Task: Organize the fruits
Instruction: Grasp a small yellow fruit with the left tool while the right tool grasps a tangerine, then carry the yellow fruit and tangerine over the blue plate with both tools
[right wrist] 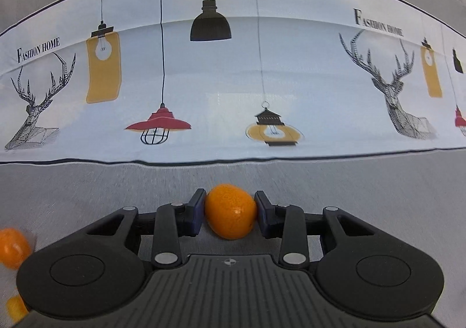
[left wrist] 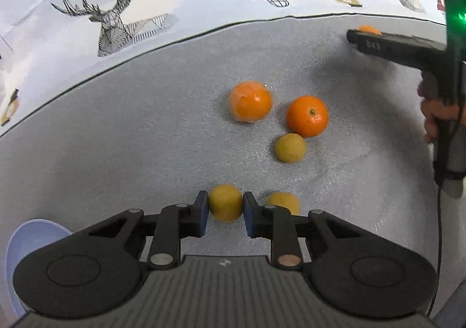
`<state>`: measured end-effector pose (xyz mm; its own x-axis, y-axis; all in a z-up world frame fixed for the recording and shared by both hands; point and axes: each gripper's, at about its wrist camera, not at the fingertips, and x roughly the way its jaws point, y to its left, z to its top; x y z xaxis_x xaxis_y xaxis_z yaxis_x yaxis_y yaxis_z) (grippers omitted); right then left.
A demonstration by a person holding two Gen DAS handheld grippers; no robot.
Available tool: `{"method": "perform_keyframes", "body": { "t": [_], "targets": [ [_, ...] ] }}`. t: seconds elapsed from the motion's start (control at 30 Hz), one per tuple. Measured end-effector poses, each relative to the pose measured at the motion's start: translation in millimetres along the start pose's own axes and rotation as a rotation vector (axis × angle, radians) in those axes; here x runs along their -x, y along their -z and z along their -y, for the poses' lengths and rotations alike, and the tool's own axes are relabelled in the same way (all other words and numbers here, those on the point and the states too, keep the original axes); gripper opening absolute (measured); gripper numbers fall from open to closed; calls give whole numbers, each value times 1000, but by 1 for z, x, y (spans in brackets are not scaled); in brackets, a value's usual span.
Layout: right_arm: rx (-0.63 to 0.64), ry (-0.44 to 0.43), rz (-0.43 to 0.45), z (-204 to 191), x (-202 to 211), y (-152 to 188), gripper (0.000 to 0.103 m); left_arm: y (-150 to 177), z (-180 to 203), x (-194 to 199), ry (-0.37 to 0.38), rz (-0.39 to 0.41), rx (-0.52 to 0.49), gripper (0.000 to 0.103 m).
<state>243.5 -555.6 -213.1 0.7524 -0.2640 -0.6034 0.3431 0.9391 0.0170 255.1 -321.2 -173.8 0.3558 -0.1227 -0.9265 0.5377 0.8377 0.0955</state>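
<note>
On the grey cloth (left wrist: 116, 138), the left gripper (left wrist: 225, 208) pinches a small yellow fruit (left wrist: 225, 202) near its camera, three more fruits lie farther right, and the right gripper (right wrist: 230, 211) clamps an orange (right wrist: 230, 211) at the far right.

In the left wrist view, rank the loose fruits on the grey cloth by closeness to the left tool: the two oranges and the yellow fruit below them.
From the left tool:
1. Yellow fruit, ahead and right.
2. Stem-up orange and wrapped orange, farther ahead; too close to call.
</note>
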Motion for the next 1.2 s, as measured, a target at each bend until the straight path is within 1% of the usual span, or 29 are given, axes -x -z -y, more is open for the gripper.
{"method": "perform_keyframes", "body": {
  "t": [0.13,0.27,0.4,0.5,0.63,0.77,0.93,1.07,1.2],
  "targets": [
    [-18,-11,7,1,29,2,38,3,-2,17,-3,30,6,28],
    [-53,-18,18,0,69,3,38,9,-9,42,-12,60,39,28],
    [-124,-59,37,-8,121,10,38,23,-20,77,-17,98,83,28],
    [-162,-99,37,-22,158,19,38,38,-28,105,-36,125,102,28],
    [-183,-163,37,-45,207,31,38,64,-42,142,-49,154,131,28],
    [-169,-239,45,-72,254,44,38,96,-55,179,-67,186,153,28],
    [-131,-313,41,-107,308,63,38,139,-77,216,-80,217,201,28],
    [-93,-360,20,-132,346,79,38,180,-97,243,-85,240,256,28],
    [-17,-391,19,-158,379,96,38,218,-114,259,-87,246,300,28]
  ]
}}
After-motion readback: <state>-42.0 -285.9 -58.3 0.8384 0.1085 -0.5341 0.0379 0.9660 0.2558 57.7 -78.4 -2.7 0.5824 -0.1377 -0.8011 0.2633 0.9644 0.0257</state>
